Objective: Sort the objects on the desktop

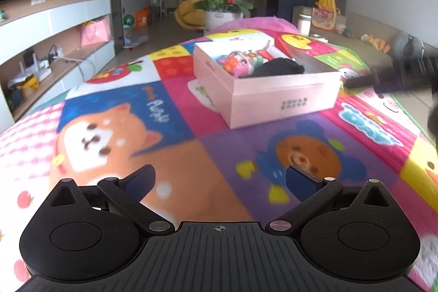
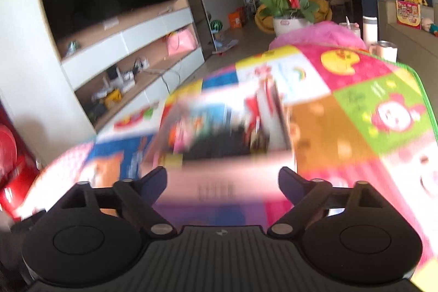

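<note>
Plainly, both tools hang empty over the patchwork play mat [image 1: 175,127]. On the left, the left gripper [image 1: 219,179] has its jaws spread as wide as they go, nothing between them, only the cartoon dog and bear squares of the mat beneath. Further right and farther off sits the pink box [image 1: 273,97], uncovered, set at a slant to the mat's squares. On the far right the right gripper [image 2: 222,179] is also fully spread and holds nothing; in its blurred view the box's near wall lies just ahead of the fingertips.

To my eye no loose object remains on the mat near either tool, so sorting looks close to done. A good next move would be slow and steady, jaws kept wide, clear of the box's rim.

Inside the box lies a bright pink-and-multicoloured toy [image 1: 243,59], with something dark and soft-looking [image 1: 279,67] beside it; what either is, I cannot tell.
</note>
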Available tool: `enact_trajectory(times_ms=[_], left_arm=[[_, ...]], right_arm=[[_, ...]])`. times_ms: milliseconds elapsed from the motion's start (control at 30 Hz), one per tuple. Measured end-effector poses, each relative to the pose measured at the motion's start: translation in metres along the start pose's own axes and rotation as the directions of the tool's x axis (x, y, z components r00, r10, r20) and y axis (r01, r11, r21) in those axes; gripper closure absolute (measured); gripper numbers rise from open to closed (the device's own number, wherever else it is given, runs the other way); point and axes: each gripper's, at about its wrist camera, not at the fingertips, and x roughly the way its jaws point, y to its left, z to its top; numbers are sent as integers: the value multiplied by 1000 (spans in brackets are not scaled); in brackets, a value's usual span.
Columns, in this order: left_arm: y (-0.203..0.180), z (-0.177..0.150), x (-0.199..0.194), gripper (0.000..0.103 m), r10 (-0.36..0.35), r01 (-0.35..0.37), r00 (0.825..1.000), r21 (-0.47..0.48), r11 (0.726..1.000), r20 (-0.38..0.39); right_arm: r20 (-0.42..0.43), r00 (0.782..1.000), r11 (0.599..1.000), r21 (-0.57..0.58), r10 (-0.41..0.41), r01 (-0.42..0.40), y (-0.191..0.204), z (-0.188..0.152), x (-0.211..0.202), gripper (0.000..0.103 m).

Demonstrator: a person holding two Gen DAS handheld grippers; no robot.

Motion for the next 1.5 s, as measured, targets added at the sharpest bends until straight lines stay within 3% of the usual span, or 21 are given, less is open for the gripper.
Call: enact_trajectory(times_ms=[133, 267, 467, 567, 667, 733, 867, 1033, 1500], left_arm=[[-1, -15, -25, 0, 23, -23, 1000, -13, 1000, 1], [-2, -17, -25, 0, 81, -81, 997, -37, 996, 2], [-12, -15, 0, 0, 101, -103, 995, -65, 993, -26], [-17, -13, 13, 0, 166, -169, 985, -77, 983, -43], [-18, -11, 20, 0, 211, -212, 977, -91, 973, -25], [-17, -10, 29, 0, 217, -222, 974, -84, 971, -70], [-10, -11, 32, 0, 193, -202, 977, -116, 972, -84], [-8, -12, 31, 0, 195, -204, 977, -113, 973, -86], [-11, -11, 32, 0, 192, -201, 977, -114, 973, -87]], right_arm=[[-55, 998, 997, -82, 5, -10, 25, -54, -21, 0], [-6, 997, 977, -202, -71, 69, 43, -78, -23, 0], [-44, 983, 971, -168, -180, 170, 35, -76, 4, 0], [-88, 968, 965, -138, -236, 222, 23, -71, 24, 0], [-115, 969, 970, -138, -217, 200, 22, -70, 33, 0], [-107, 970, 966, -166, -217, 198, 28, -70, 35, 0], [-111, 971, 972, -133, -210, 194, 25, -69, 38, 0], [-49, 969, 967, -90, -242, 237, 28, -79, 34, 0], [-41, 969, 967, -92, -243, 239, 28, -79, 33, 0]])
